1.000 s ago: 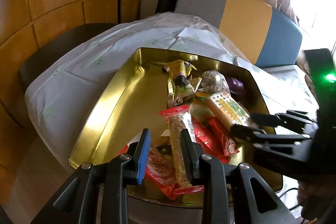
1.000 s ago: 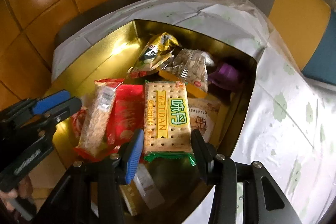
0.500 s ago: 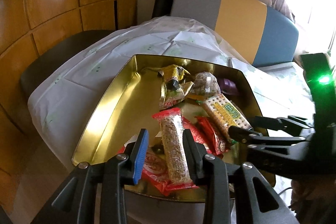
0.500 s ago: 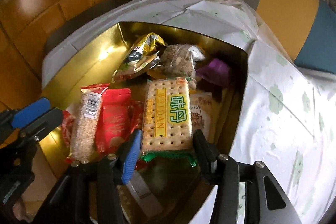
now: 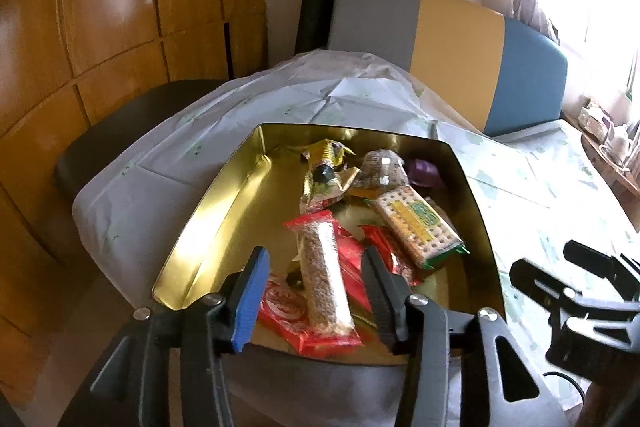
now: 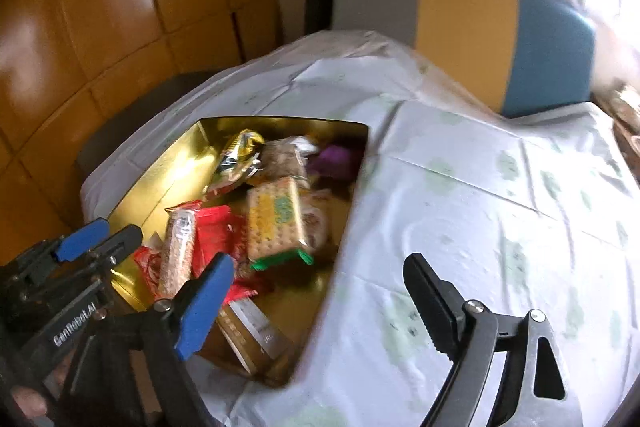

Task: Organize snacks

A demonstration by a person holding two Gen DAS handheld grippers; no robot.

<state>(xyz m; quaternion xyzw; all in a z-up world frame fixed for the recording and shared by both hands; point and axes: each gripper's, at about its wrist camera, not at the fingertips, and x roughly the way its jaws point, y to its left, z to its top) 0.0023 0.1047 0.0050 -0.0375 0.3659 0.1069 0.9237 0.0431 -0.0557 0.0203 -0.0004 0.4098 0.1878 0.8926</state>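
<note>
A golden tin (image 5: 200, 223) (image 6: 160, 171) on the table holds mixed snacks. A clear-wrapped cereal bar (image 5: 324, 279) (image 6: 178, 251) lies on red wrappers (image 5: 280, 307) (image 6: 212, 231), and beside them is a green-edged cracker pack (image 5: 416, 223) (image 6: 276, 223). My left gripper (image 5: 316, 291) (image 6: 116, 231) hovers at the tin's near rim. Its jaws are opening, and the bar lies below the gap with neither pad touching it. My right gripper (image 6: 320, 287) (image 5: 548, 263) straddles the tin's right rim and the cloth. Its jaws are opening wide with nothing between them.
Farther back in the tin are a yellow packet (image 5: 328, 159), a clear bag (image 5: 380, 167) and a purple sweet (image 5: 424, 171). A gold box (image 6: 252, 335) lies at the near corner. A white tablecloth (image 6: 460, 207) spreads to the right. A grey, yellow and blue chair back (image 5: 452, 39) stands behind.
Both grippers opened and drew back. The left let go of the cereal bar. The right let go of the cracker pack and swung right over the tablecloth.
</note>
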